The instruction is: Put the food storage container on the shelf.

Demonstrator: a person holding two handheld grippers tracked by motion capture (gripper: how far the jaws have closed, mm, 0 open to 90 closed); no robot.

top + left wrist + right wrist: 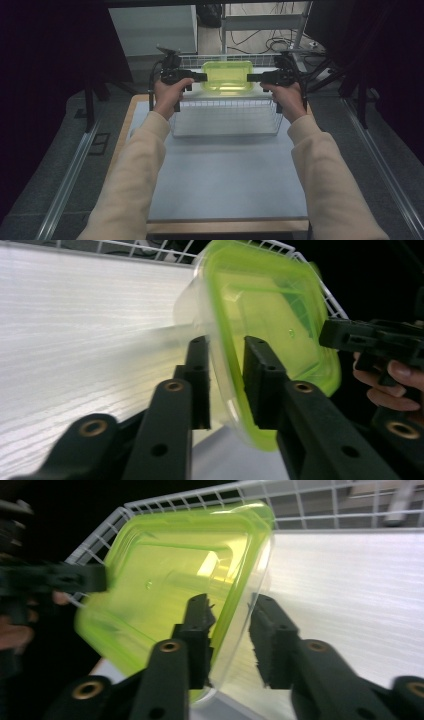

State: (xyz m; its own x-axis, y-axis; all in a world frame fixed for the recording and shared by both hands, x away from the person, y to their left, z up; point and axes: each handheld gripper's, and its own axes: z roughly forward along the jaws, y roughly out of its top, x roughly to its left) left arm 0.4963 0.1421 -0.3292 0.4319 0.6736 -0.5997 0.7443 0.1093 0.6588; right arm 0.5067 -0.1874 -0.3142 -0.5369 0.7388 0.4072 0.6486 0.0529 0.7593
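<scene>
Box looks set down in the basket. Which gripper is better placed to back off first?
Right. The right gripper stands clear of the green-lidded box rim, gaps both sides. The left gripper straddles the rim closer, one pad near touching.

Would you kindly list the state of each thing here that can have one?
Container: green lid on, in the basket, its ends between both tongs.
Wire basket: upright on the table, holding the container.
Left tongs: open, jaws astride the container's rim, gaps showing.
Right tongs: open, jaws astride the opposite rim, not pressing.
</scene>
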